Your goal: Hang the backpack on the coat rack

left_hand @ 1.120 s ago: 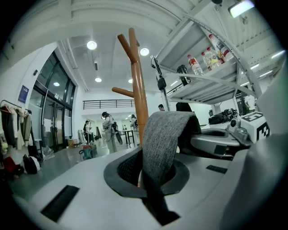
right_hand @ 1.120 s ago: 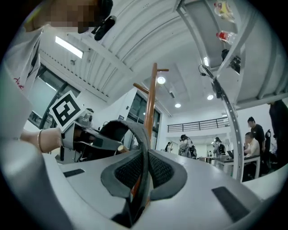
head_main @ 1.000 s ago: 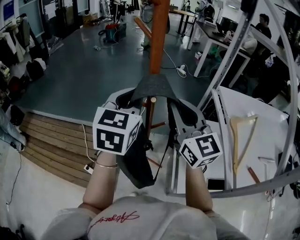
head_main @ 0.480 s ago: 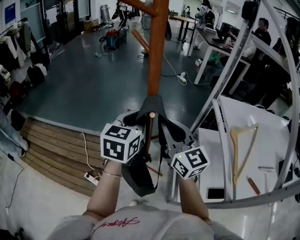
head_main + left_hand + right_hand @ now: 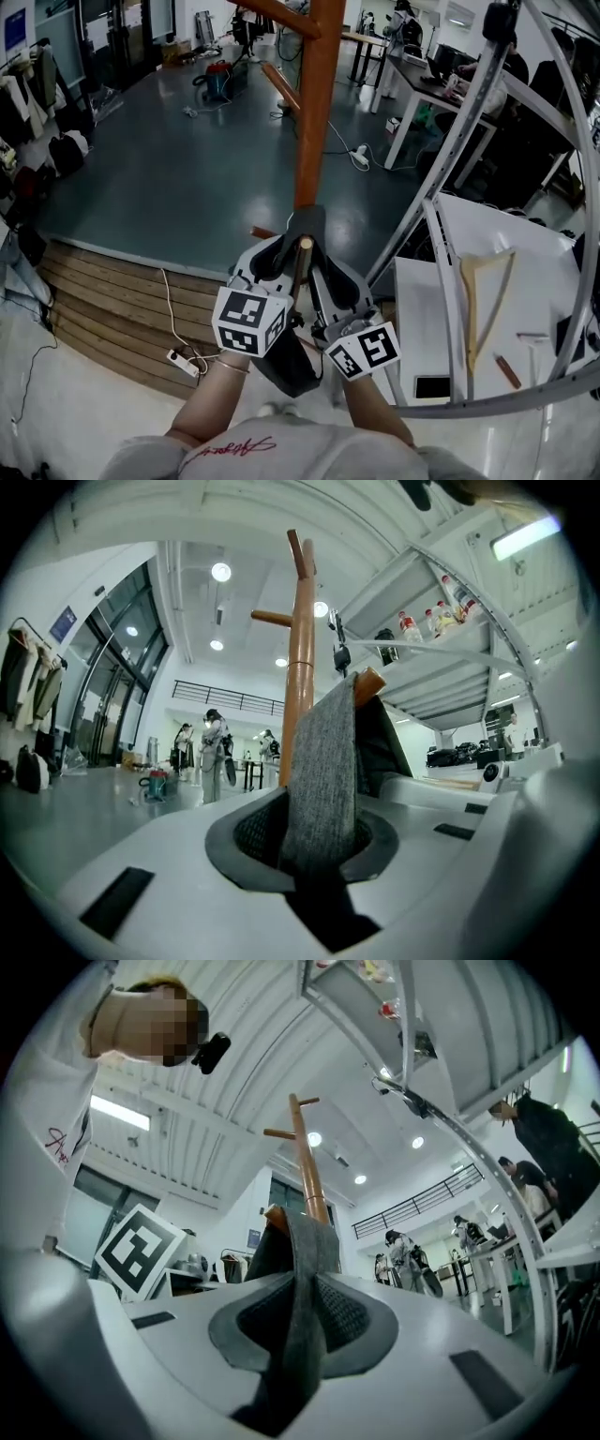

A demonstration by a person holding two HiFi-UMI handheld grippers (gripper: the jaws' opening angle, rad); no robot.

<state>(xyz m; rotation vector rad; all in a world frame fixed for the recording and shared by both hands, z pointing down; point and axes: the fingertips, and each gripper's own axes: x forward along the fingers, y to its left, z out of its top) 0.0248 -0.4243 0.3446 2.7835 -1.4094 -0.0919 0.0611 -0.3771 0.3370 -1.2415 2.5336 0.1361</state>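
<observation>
The orange wooden coat rack (image 5: 314, 103) stands straight ahead. A grey backpack strap (image 5: 305, 223) is draped over its short peg (image 5: 305, 244), and the dark backpack body (image 5: 286, 366) hangs below, between my arms. My left gripper (image 5: 277, 258) is just left of the peg; its jaws are opening, with the strap (image 5: 323, 761) still standing between them. My right gripper (image 5: 330, 277) is just right of the peg, shut on the strap (image 5: 305, 1279), which it pinches edge-on. Behind both pairs of jaws rises the pole (image 5: 300, 649).
A slanted white metal frame (image 5: 450, 169) runs close by on the right. Beyond it a white table (image 5: 534, 234) carries a wooden hanger (image 5: 487, 281) and a phone (image 5: 433, 386). A wooden step (image 5: 112, 291) with a power strip (image 5: 181, 361) lies to the left. People sit at desks far back.
Both grippers have sunk and drawn closer together. The strap loop, held wide above the peg before, now rests over it, and the backpack hangs lower.
</observation>
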